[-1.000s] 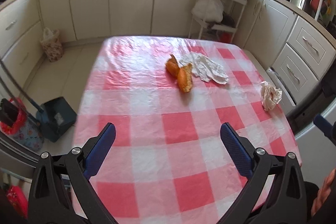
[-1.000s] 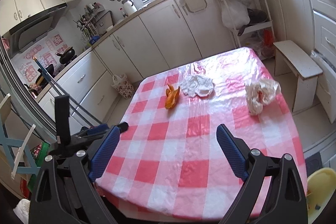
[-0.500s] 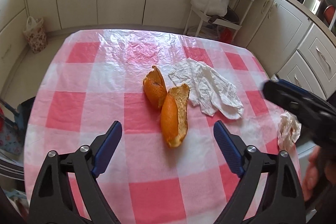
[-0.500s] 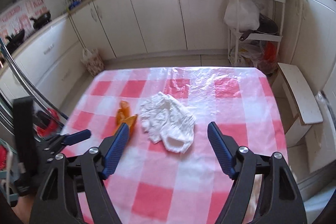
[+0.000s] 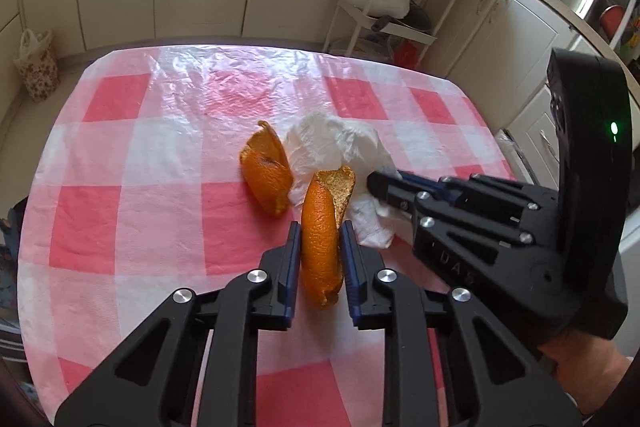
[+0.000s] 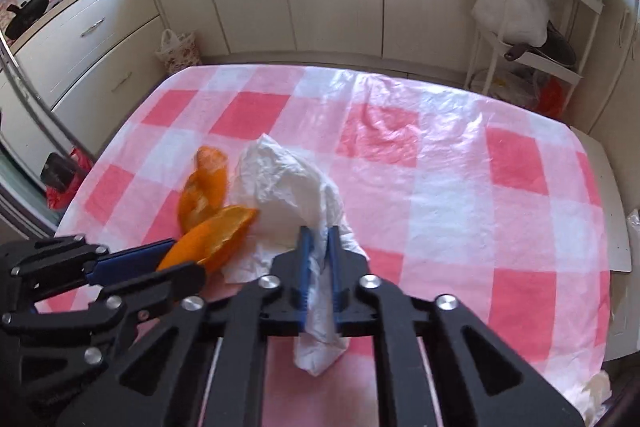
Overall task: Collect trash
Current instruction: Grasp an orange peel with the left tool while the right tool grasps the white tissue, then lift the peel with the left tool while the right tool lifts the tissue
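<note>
Here, both jaws have just closed — left gripper [image 5: 319,241] clamping the orange peel [image 5: 320,239] along its length, right gripper [image 6: 317,247] pinching the crumpled tissue [image 6: 288,187] just beside it

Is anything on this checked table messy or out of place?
Yes: scraps lie on the tablecloth. Two pieces of orange peel, one loose and one pinched by the left gripper, sit beside a crumpled white tissue clamped in the right gripper. Nothing looks spilled or broken.
</note>
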{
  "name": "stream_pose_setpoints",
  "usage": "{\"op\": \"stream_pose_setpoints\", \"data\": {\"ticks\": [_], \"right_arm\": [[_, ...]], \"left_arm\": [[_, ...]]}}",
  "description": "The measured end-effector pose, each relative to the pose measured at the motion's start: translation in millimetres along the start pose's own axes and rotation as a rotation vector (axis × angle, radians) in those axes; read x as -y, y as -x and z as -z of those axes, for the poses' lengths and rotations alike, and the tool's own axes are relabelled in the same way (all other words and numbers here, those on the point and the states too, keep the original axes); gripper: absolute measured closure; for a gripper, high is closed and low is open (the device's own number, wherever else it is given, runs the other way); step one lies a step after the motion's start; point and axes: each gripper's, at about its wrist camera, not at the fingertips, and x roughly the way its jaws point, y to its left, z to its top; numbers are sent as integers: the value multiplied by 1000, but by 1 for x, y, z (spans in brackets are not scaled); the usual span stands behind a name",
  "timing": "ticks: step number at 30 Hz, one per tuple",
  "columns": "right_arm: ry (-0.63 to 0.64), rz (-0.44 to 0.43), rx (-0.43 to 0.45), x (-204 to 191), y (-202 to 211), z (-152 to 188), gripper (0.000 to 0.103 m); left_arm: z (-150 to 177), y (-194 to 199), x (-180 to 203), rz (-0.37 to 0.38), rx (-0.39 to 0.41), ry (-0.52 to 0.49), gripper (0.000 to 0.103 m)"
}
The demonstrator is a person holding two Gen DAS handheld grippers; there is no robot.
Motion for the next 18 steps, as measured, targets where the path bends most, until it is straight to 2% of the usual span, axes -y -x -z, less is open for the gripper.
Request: {"op": "stream_pose_setpoints", "data": {"ticks": [3, 8, 12, 18], "right_arm": [[-53, -39, 6, 3, 21, 12, 98], [-148, -96, 76, 3, 76, 30, 98], [-192, -134, 142, -5, 106, 42, 98], [-185, -167, 266, -23, 144, 66, 98]], "left_arm": [[10, 16, 1, 21, -5, 7, 88], [27, 65, 2, 21, 17, -18, 89], [46, 121, -4, 18, 89, 13, 89], [87, 190, 1, -49, 214, -9, 88]]}}
